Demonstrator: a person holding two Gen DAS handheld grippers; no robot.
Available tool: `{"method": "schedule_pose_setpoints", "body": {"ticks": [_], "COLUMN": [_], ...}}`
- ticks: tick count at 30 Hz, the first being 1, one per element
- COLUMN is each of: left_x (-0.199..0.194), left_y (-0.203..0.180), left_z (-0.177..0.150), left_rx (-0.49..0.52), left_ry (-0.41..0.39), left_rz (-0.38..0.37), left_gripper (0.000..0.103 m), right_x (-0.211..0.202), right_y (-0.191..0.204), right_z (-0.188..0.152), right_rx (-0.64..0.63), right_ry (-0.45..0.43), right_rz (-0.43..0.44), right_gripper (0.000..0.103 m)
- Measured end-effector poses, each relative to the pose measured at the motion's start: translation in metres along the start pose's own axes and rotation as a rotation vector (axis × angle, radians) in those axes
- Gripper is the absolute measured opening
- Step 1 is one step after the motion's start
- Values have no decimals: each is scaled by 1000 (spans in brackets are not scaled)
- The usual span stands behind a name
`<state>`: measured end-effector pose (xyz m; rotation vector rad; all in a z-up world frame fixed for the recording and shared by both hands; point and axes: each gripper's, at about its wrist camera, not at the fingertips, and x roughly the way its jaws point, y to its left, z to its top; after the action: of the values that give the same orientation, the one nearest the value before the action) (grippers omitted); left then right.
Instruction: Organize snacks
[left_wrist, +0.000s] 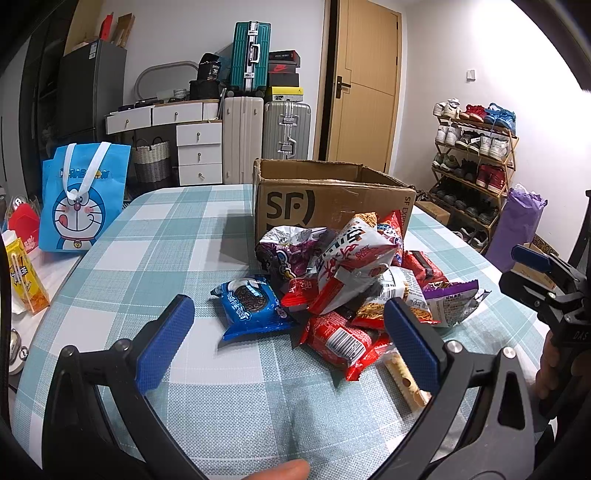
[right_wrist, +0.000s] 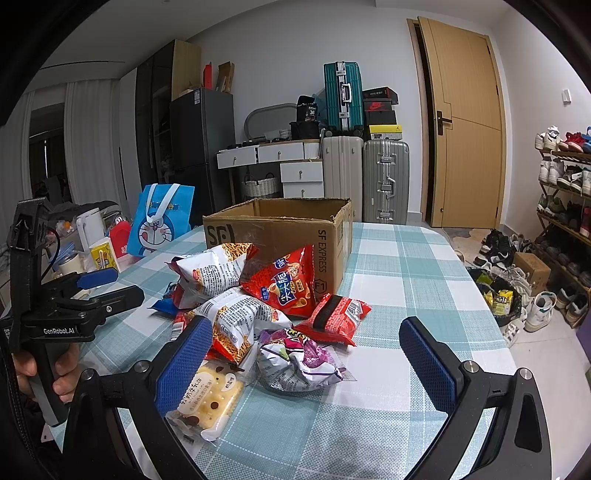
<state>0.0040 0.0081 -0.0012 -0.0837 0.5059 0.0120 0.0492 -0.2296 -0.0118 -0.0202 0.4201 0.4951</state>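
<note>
A pile of snack packets (left_wrist: 354, 280) lies on the checked tablecloth in front of an open cardboard box (left_wrist: 325, 192). A blue cookie packet (left_wrist: 251, 306) lies at the pile's left edge. My left gripper (left_wrist: 291, 332) is open and empty, just short of the pile. My right gripper (right_wrist: 306, 350) is open and empty above a purple packet (right_wrist: 299, 358), with a cream biscuit pack (right_wrist: 210, 398) by its left finger. The box (right_wrist: 280, 229) stands behind the pile (right_wrist: 236, 295). Each gripper shows in the other's view: right (left_wrist: 535, 273), left (right_wrist: 99, 284).
A blue cartoon bag (left_wrist: 81, 195) stands at the table's left edge, with a yellow carton (left_wrist: 22, 277) and a red box (left_wrist: 24, 221) nearby. Suitcases, drawers and a door are behind. A shoe rack (left_wrist: 476, 158) and shoes on the floor lie to the right.
</note>
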Motion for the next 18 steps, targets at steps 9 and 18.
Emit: {"method": "schedule_pose_setpoints", "body": {"ticks": [9, 18], "left_x": [0, -3], "left_y": [2, -3], "left_z": [0, 0], "left_rx": [-3, 18], "left_ry": [-2, -14], "left_rz": [-1, 10], "left_gripper": [102, 102], "right_x": [2, 11], "right_y": [-3, -14], "right_z": [-1, -1], "right_rx": [15, 80], "right_ry": [21, 69], "right_rz": [-20, 1], "right_gripper": [103, 103]}}
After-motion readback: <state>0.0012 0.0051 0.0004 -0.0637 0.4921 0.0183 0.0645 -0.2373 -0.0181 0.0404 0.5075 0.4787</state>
